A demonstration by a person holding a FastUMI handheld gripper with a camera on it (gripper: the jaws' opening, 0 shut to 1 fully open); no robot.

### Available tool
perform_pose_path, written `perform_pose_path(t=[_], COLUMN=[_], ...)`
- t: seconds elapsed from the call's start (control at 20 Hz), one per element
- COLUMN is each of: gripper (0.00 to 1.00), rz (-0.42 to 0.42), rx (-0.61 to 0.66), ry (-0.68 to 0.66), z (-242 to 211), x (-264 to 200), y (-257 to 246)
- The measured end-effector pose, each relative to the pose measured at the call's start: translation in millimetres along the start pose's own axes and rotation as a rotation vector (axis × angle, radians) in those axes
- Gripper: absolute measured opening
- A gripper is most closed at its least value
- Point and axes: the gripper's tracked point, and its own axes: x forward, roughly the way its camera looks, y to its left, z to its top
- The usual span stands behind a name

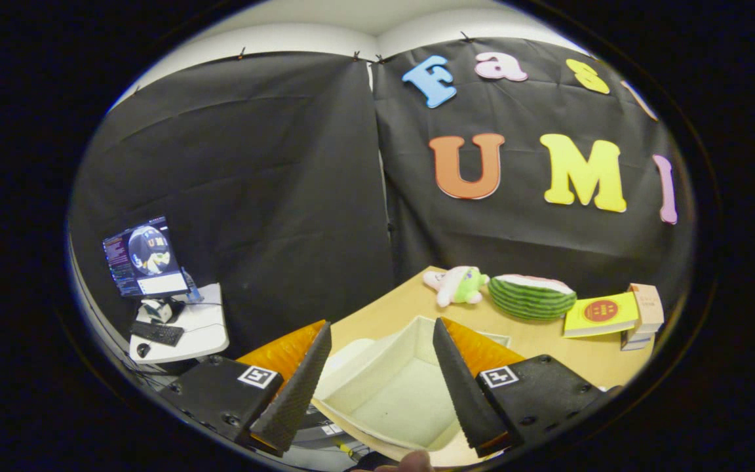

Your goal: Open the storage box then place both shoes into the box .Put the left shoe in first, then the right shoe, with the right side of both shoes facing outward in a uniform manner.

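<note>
The claw (381,334) is hovering with its two fingers spread wide apart and gripping nothing, pointing down toward the near corner of the wooden surface (548,341). Lying between and just beyond the fingers is the storage box (390,387), a pale cream fabric one, sitting open with its inside showing bare; one corner of it is hanging out past the surface's near edge. What looks like its lid or flap (346,354) is lying just beside it on the left finger's side. Further back on the surface, near the black cloth wall, a small pink-and-green plush toy (457,284) is lying beside a watermelon-shaped toy (531,296), the two nearly touching. To the right of those a yellow book (600,314) is resting against a small stack of books (643,314). Well apart, beyond the left finger, a white side table (204,328) is carrying a lit monitor (143,257), a black keyboard (156,333) and a mouse (143,350). A fingertip (413,462) is peeking in below the box.
</note>
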Motion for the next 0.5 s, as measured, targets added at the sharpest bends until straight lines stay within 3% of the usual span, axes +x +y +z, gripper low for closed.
perform_pose_path(t=[0.5], gripper=[0.97], rz=[-0.275], rx=[0.036], ry=[0.118], z=[-58], x=[-86], y=[-149])
